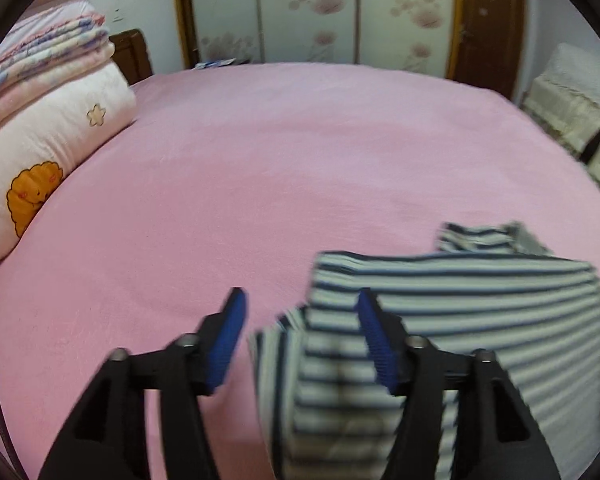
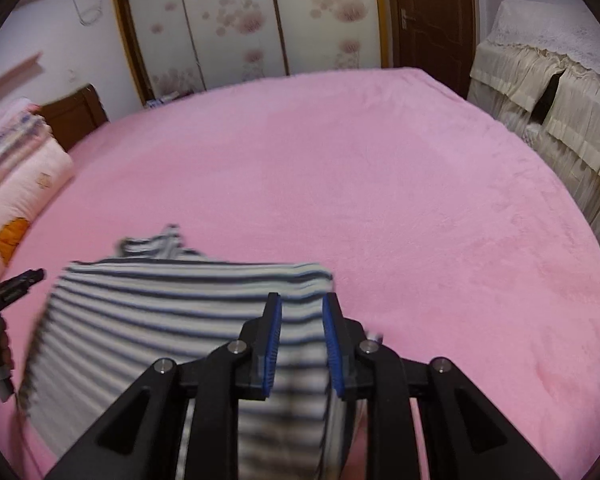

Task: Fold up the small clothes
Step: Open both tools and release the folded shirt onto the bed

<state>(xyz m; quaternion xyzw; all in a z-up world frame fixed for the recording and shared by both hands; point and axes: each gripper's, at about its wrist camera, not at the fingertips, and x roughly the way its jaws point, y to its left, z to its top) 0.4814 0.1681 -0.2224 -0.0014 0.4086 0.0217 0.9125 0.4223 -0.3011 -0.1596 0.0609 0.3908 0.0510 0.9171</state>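
Both ribbed-padded grippers, left (image 1: 300, 300) and right (image 2: 302, 304), gape, pads clear of the folded striped shirt (image 1: 480, 300) on the fleecy pink sheet (image 1: 300, 160)

Two black hand-held grippers: left (image 1: 300, 300), right (image 2: 302, 304), ribbed blue pads, silver pivot screws, triangular cut-outs.

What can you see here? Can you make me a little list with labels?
place: pink bed
clothing: striped shirt, lying partly folded on the bed
left gripper: open, shirt edge between its blue pads, not pinched
right gripper: slightly open over the shirt, pads apart from the cloth
pillow: white with an orange cartoon, at the bed's left side
behind: flowered wardrobe doors
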